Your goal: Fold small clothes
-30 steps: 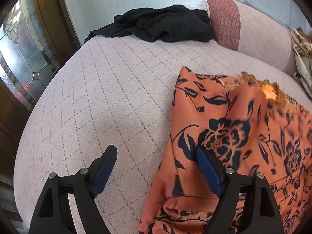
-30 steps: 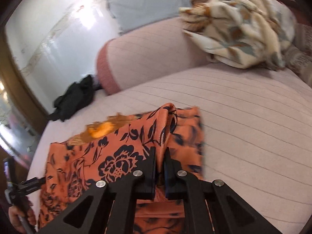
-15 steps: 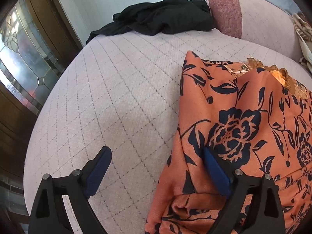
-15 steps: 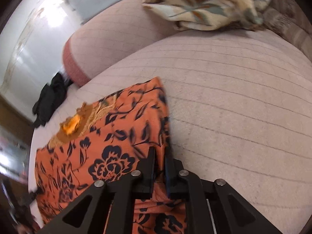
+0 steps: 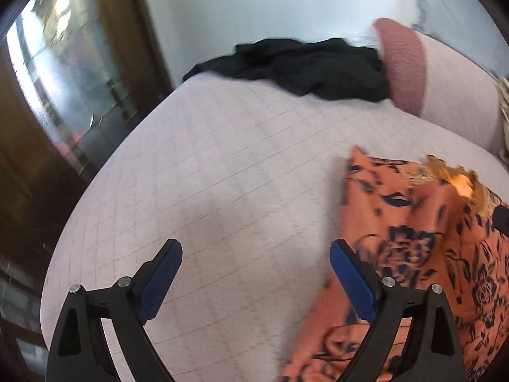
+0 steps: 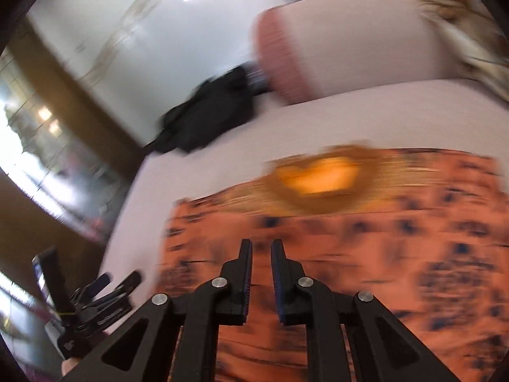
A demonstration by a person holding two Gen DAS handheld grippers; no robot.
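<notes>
The left gripper (image 5: 256, 281) is seen with its jaws spread wide and nothing between them but the bare quilted seat; its blue pads (image 5: 348, 281) are clear of any cloth, though the right-hand finger is placed just at the edge of the orange garment (image 5: 423, 248). The right gripper (image 6: 261, 273) is seen above the same garment with its jaws parted by a narrow gap, having just been opening; no fabric is caught between the pads, and the cloth shows through the gap beneath them. The orange garment (image 6: 350, 238), printed with dark flowers, is spread on the seat of the sofa (image 5: 222, 172), with a gold-trimmed neckline (image 6: 321, 180) at its far edge, toward the backrest. In the right wrist view, which is heavily blurred, the left gripper (image 6: 105, 289) is seen low at the left, just off the garment's left edge. Farther out, a black garment (image 5: 302, 67) is heaped at the far end of the seat, against a pink armrest cushion (image 5: 402, 63), well apart from the orange one. A beige patterned cloth (image 6: 461, 16) is draped over the backrest at the upper right. A wooden door with leaded glass (image 5: 63, 63) is seen beyond the left end of the sofa.
</notes>
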